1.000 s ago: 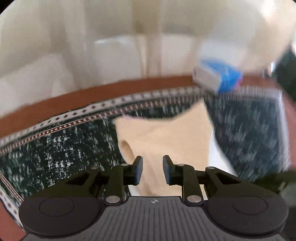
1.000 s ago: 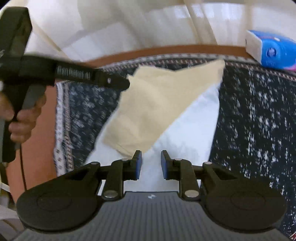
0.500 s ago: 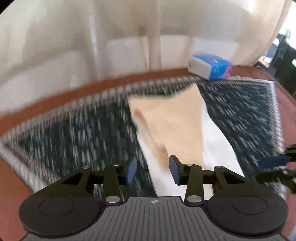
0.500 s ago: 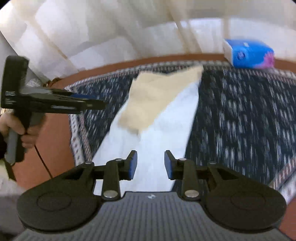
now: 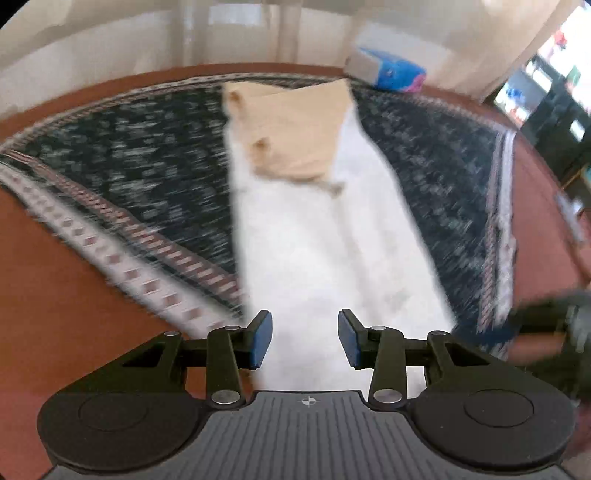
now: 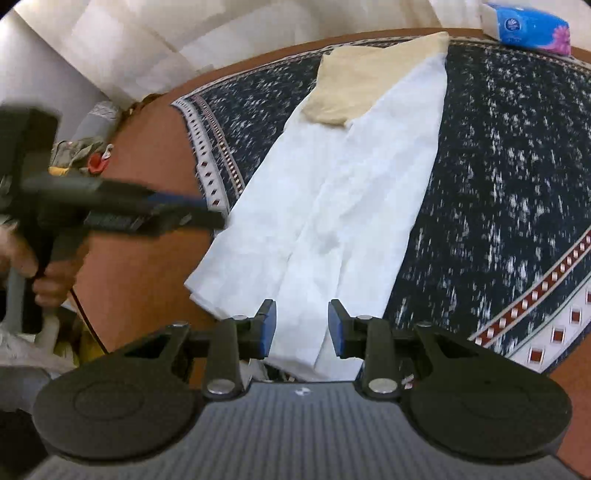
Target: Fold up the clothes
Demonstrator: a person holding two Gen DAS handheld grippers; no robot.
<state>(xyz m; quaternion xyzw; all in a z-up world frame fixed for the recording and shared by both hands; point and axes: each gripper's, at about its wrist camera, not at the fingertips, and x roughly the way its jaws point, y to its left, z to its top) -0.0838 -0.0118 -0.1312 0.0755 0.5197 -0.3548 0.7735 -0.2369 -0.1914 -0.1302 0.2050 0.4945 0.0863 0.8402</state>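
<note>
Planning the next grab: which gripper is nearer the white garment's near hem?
Right, judging roughly. The right gripper hangs over the long white cloth garment's near hem; the left gripper sits off its left edge, farther up.

Black tongs (image 5: 305, 339), blue pads (image 5: 263, 338), silver screws, ribbed grey body.

The garment (image 6: 343, 192) is seen as plain white, with a folded cream-yellow part (image 6: 354, 85) at its far end. The tablecloth (image 6: 498, 166) is patterned in dark navy flecked with white, bordered by white bands with red diamonds. The table (image 6: 147, 236) is reddish brown; the tissue pack (image 6: 528, 26) is blue, white and pink
</note>
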